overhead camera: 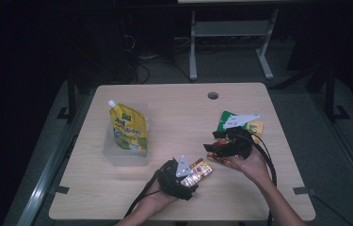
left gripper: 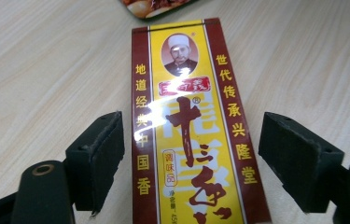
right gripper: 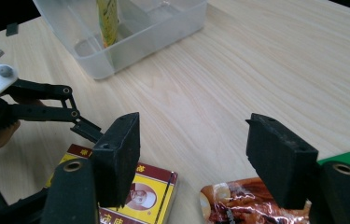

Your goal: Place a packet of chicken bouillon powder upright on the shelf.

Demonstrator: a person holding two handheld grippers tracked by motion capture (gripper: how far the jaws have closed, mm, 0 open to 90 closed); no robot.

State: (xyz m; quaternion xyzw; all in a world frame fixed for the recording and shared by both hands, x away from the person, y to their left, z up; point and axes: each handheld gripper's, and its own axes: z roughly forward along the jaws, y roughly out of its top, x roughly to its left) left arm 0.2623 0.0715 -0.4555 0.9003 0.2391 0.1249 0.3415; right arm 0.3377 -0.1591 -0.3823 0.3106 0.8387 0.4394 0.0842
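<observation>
The red-and-yellow spice box (left gripper: 193, 135) lies flat on the desk (overhead camera: 179, 117), and your left gripper (left gripper: 189, 154) straddles it with its fingers (left gripper: 99, 156) spread wide, a clear gap on each side of the box. Just beyond the box's far end lies a snack packet (right gripper: 247, 203); your right gripper (right gripper: 193, 158) hovers above that, fingers open and empty. Well away from the box, a clear plastic tub (overhead camera: 117, 153) holds a yellow spouted pouch (overhead camera: 128, 129).

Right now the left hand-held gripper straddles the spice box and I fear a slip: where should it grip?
Grip the spice box across its two long side edges, coming from above. It lies flat, and the open left hand-held gripper already flanks its narrow width.
</observation>
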